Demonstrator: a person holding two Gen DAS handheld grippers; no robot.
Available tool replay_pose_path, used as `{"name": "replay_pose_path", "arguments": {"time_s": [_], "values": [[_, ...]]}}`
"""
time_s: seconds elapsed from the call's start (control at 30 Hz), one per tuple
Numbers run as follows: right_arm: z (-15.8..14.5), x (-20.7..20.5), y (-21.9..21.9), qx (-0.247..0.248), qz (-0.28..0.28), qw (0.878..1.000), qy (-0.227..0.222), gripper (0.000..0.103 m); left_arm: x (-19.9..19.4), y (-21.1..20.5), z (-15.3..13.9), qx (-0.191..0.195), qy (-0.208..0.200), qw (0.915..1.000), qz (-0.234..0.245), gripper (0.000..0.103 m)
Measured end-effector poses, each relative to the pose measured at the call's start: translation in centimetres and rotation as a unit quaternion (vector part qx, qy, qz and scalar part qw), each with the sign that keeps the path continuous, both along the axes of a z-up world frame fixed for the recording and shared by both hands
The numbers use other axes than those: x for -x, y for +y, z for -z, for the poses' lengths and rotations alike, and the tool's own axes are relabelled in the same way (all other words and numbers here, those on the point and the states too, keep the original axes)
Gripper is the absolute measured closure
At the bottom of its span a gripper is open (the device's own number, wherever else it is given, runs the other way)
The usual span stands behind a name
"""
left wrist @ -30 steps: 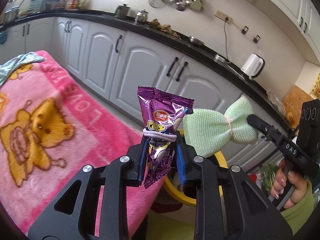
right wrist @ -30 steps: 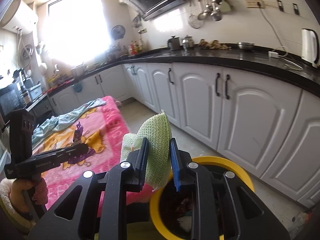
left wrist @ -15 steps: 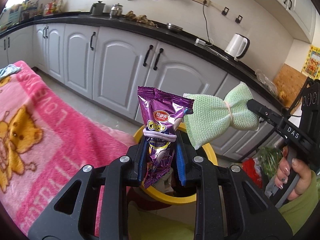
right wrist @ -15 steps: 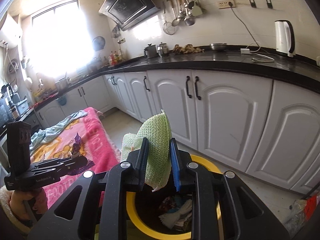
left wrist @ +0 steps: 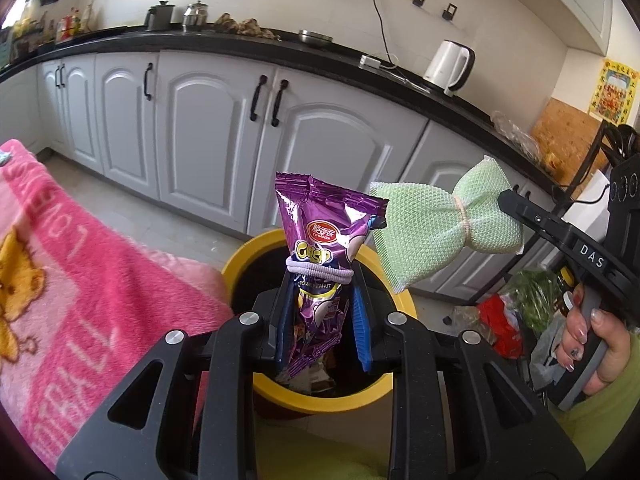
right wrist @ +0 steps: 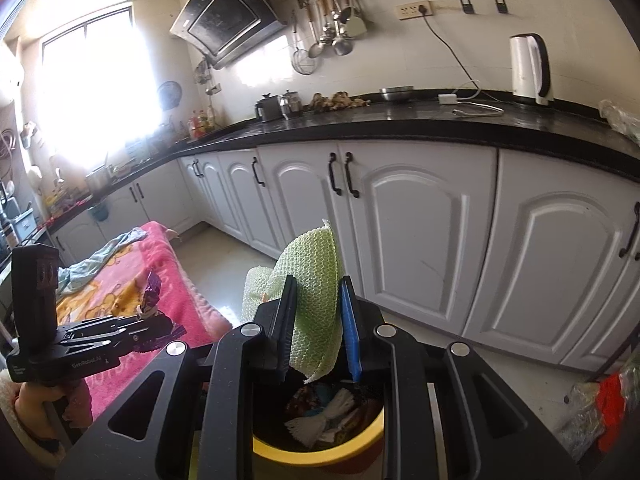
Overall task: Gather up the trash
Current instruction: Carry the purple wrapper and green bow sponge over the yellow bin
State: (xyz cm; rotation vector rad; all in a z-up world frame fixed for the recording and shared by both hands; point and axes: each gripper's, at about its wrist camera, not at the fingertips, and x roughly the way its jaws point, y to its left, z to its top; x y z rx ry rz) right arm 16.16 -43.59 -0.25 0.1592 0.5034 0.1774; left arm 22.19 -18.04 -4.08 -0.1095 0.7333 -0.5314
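Trash bin (left wrist: 396, 390) half hidden behind left tongs (left wrist: 320, 312).

Bin (left wrist: 240, 258) mouth open from above, but already part-filled with litter (right wrist: 326, 416). Left tongs (left wrist: 320, 320) with purple wrapper (left wrist: 320, 236) and right tongs (right wrist: 318, 328) with green mesh scourer (right wrist: 316, 276) crowd the same opening, wrapper and scourer close to touching. Pink blanket (left wrist: 100, 300) abuts the rim on the left; cabinet doors (left wrist: 208, 148) close behind; bags (left wrist: 504, 320) on the floor to the right.

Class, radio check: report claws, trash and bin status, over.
Left claw shut on purple snack packet. Right claw shut on green mesh cloth. Yellow bin below, nothing blocking.
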Motion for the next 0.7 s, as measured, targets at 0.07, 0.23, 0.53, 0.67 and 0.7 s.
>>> {"name": "replay_pose_path", "arguments": {"time_s": [0.07,0.23,0.53,0.67,0.7], "values": [[0.3,0.2,-0.4,-0.001,0.005,1.0,0.002,0.082,0.0,-0.5,0.3,-0.002,0.001,1.0,0.005,0.084],[1.3,0.7,-1.1,-0.003,0.014,1.0,0.01,0.082,-0.3,-1.6,1.3,-0.005,0.006,0.9998,0.016,0.084],[2.9,0.5,-0.8,0.006,0.016,1.0,0.026,0.082,-0.7,-2.9,3.2,-0.01,0.022,0.9993,0.028,0.084],[4.0,0.1,-0.1,0.013,0.013,0.999,0.039,0.082,-1.1,-3.3,4.2,-0.014,0.03,0.999,0.031,0.084],[4.2,0.0,0.0,0.014,0.012,0.999,0.043,0.082,-1.2,-3.4,4.4,-0.015,0.031,0.9989,0.032,0.084]]}}
